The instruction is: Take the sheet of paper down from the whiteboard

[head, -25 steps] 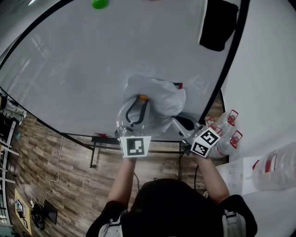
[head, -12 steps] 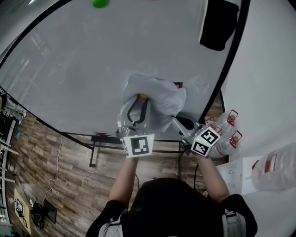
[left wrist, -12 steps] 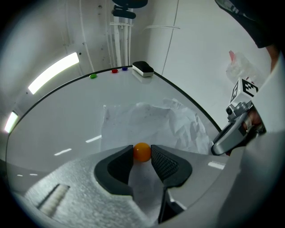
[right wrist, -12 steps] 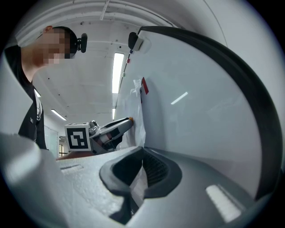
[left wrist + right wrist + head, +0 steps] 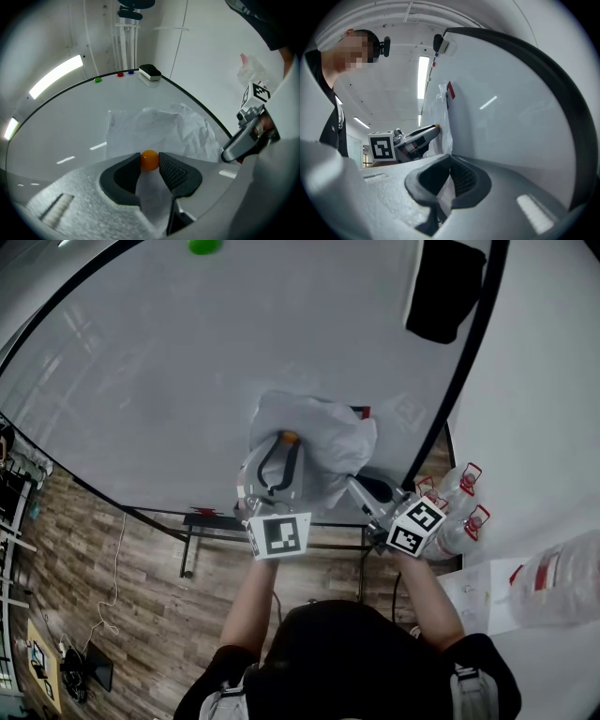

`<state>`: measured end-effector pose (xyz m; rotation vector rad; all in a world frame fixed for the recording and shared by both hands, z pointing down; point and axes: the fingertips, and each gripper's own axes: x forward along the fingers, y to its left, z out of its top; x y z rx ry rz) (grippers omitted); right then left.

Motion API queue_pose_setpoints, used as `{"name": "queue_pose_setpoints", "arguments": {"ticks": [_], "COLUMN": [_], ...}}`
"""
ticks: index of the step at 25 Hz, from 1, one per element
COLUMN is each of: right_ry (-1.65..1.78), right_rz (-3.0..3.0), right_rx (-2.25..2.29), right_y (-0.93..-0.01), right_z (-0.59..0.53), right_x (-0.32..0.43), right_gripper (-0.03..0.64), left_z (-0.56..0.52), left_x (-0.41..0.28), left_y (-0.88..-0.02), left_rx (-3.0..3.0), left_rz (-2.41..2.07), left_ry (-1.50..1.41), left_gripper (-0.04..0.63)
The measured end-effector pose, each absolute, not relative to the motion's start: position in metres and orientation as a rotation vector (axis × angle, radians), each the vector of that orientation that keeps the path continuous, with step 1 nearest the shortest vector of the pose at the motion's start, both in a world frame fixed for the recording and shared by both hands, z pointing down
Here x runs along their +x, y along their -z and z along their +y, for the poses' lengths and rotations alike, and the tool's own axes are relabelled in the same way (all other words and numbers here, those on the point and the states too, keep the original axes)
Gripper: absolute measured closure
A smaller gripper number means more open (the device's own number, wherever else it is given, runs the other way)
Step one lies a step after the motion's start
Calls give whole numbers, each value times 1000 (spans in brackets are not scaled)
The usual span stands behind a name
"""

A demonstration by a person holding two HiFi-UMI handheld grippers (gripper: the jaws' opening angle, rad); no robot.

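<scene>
White crumpled paper [image 5: 319, 432] sits against whiteboard [image 5: 187, 362], low centre. Your left gripper [image 5: 150, 165]: jaws clamped on orange magnet [image 5: 149, 159], on paper's left part. Your right gripper [image 5: 449, 182]: jaws pinched on paper's lower right edge.

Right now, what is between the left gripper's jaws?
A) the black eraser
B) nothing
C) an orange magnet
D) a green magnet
C: the left gripper is shut on the orange magnet, which sits against the sheet of paper.
</scene>
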<state>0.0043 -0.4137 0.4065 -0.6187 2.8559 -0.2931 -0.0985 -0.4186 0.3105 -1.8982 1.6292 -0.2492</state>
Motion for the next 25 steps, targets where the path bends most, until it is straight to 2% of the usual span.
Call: {"name": "queue_pose_setpoints", "arguments": {"ticks": [15, 25], "right_ry": [393, 480], "right_rz": [2838, 2859], "right_rx": [-555, -503], "right_y": [-411, -431], "right_z": [-405, -386], "right_x": [1, -2], "right_gripper": [614, 614], "left_z": [-399, -371], "left_x": [-102, -107], "left_y": [-327, -369], "left_rx": [-1911, -1941], "left_rz": [1648, 1745], "left_ry": [265, 339], "left_gripper": [463, 463]}}
